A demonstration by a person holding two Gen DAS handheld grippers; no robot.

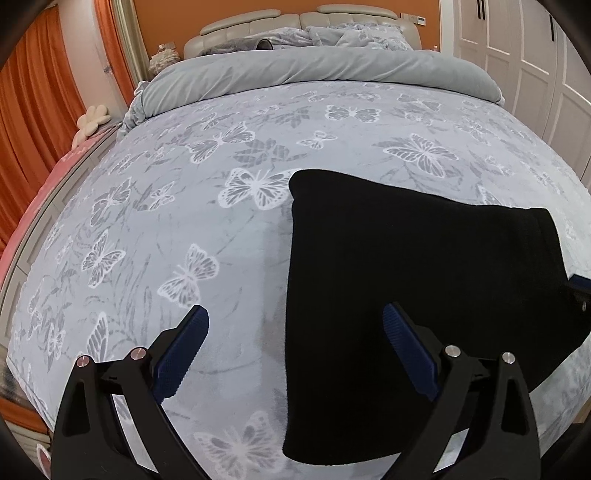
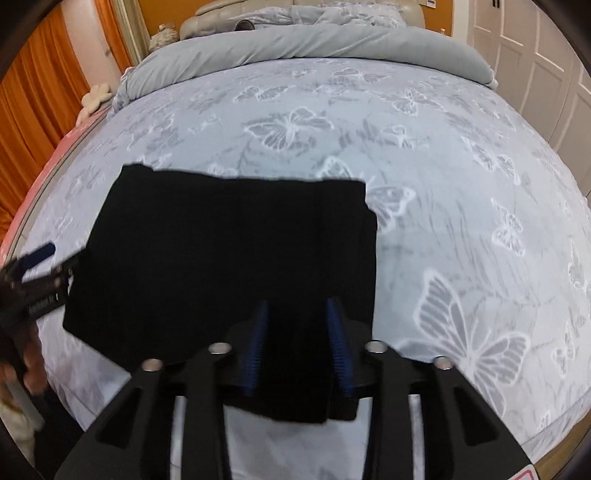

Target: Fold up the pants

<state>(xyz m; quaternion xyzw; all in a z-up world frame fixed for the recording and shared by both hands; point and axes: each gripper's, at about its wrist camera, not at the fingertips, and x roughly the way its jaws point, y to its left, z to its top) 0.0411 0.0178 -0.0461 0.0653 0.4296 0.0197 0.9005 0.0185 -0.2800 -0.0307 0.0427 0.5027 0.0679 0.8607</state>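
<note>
Black pants (image 2: pixel 221 254), one pair, lay folded into a compact rectangle on the butterfly-print bedspread (image 1: pixel 147 229). Relative to the right gripper (image 2: pixel 298 347), the bulk of the fabric sat ahead and to the left; the near right corner of the fold passed between the two blue pads (image 2: pixel 258 343) and hung toward the camera. Right jaws stood partly apart; whether the pads actually pressed the cloth could not be told, though a gap appeared on each side of the fabric strip. Relative to the left gripper (image 1: pixel 295 332), the pants lay ahead and to the right; the fold's left edge ran between its fingers, and the right finger (image 1: pixel 410 354) hovered over the black cloth. Left jaws stood wide apart, holding nothing; left finger over bare bedspread.

Count: two grippers, each with two blue ribbed pads. In the right wrist view a hand (image 2: pixel 31 354) showed at the left edge, behind the left gripper. One rolled grey duvet (image 1: pixel 314 70) lay well beyond the pants, near the headboard (image 1: pixel 295 22).
</note>
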